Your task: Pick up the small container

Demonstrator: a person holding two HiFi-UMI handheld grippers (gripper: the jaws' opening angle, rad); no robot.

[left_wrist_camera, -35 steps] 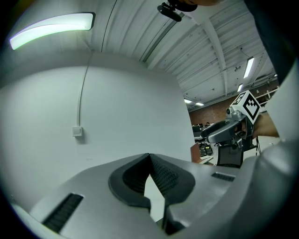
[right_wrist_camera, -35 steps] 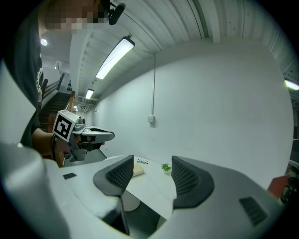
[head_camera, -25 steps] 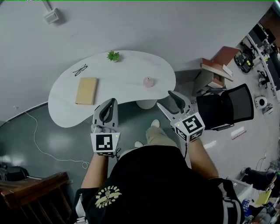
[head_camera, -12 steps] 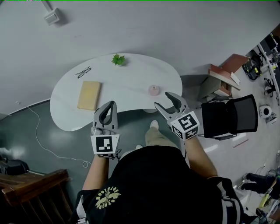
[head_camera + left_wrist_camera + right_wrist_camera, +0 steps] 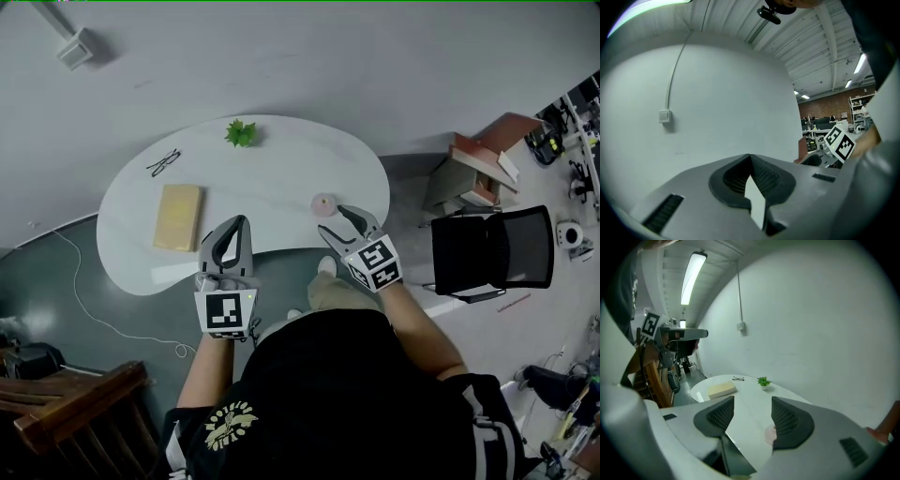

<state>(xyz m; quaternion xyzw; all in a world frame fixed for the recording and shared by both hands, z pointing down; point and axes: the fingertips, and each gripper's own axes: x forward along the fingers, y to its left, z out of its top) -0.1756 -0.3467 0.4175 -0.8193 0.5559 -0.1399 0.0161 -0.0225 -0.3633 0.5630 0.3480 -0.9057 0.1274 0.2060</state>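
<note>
Small pink container [image 5: 323, 203] on the white tabletop [image 5: 272, 169] near its front edge, just ahead of the right gripper [image 5: 335, 219], not touching. Right jaws apart. Left gripper [image 5: 239, 223] well aside, jaws together, empty.

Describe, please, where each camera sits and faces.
Head view: on the person's head, facing down at the table, left gripper, right gripper, torso.
Left gripper view: on that gripper, facing a wall; jaws shut.
Right gripper view: on that gripper, facing the table; jaws open.
Head and right gripper views share the pink container.
</note>
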